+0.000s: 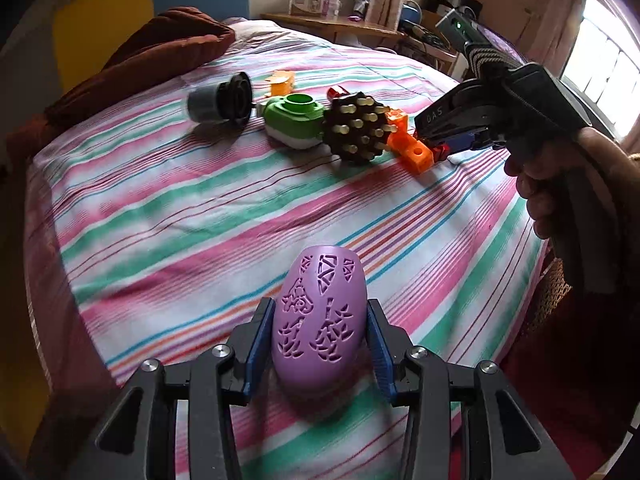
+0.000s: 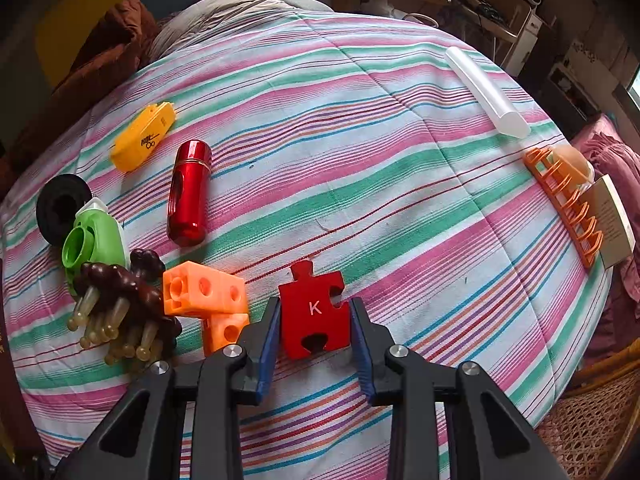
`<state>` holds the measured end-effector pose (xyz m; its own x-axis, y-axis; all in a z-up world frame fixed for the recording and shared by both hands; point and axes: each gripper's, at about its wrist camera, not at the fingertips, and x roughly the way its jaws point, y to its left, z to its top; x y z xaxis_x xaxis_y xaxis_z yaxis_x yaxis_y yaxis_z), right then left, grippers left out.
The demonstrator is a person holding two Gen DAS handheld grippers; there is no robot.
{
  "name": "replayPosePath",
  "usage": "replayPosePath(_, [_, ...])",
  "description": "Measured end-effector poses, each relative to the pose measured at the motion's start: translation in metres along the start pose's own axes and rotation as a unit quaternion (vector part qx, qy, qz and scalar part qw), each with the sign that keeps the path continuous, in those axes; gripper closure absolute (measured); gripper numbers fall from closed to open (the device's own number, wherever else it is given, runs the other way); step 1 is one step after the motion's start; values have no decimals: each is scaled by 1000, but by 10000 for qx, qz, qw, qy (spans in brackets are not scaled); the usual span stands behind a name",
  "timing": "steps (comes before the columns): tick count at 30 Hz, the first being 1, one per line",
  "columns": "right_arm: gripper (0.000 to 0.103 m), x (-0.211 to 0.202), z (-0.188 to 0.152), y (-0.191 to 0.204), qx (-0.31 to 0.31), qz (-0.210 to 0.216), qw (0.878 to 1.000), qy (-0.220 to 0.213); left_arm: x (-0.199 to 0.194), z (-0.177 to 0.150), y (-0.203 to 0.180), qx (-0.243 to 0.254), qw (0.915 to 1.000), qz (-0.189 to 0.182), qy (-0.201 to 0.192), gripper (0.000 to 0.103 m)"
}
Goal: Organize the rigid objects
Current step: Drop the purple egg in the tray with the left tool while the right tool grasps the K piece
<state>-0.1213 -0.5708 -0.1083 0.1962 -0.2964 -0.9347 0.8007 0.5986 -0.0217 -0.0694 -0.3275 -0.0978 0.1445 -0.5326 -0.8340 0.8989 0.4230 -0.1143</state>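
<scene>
On the striped bed [image 2: 360,128], a cluster has formed at left: black cap [image 2: 60,206], green piece [image 2: 94,240], spiked ball [image 2: 120,300], orange blocks [image 2: 208,300]. The left gripper [image 1: 318,334] fingers pinch a purple egg [image 1: 318,320] well short of that group. The right gripper [image 2: 314,320] fingers pinch a red puzzle piece [image 2: 314,312] just beside the blocks. The step looks like gathering; next, setting each piece down against the cluster.

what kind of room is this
Most likely a bedroom: the objects lie on a bed with a striped quilt, a brown pillow or blanket is bunched at its head, and a cluttered wooden side table stands behind.
</scene>
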Motion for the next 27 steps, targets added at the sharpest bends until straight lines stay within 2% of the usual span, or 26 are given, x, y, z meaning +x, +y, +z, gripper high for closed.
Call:
replayPosePath(10, [70,-1,-3,16,-356,-302,9988,-157,-27,-20,5,-128,9996,186,-173,58])
replayPosePath(18, [71,-2,-8,26,-613,-486,9967,-232,-84,-19,33,-632,9949,326,-710,58])
replayPosePath(23, [71,-5,-10,27,-708,-548,9956,-271,-135,-20,86,-1229,9827,787,-1138,58])
replayPosePath(27, [71,-6,-12,33,-798,-609,9945,-299,-160,-39,141,-1956,9665,1222,-1126,58])
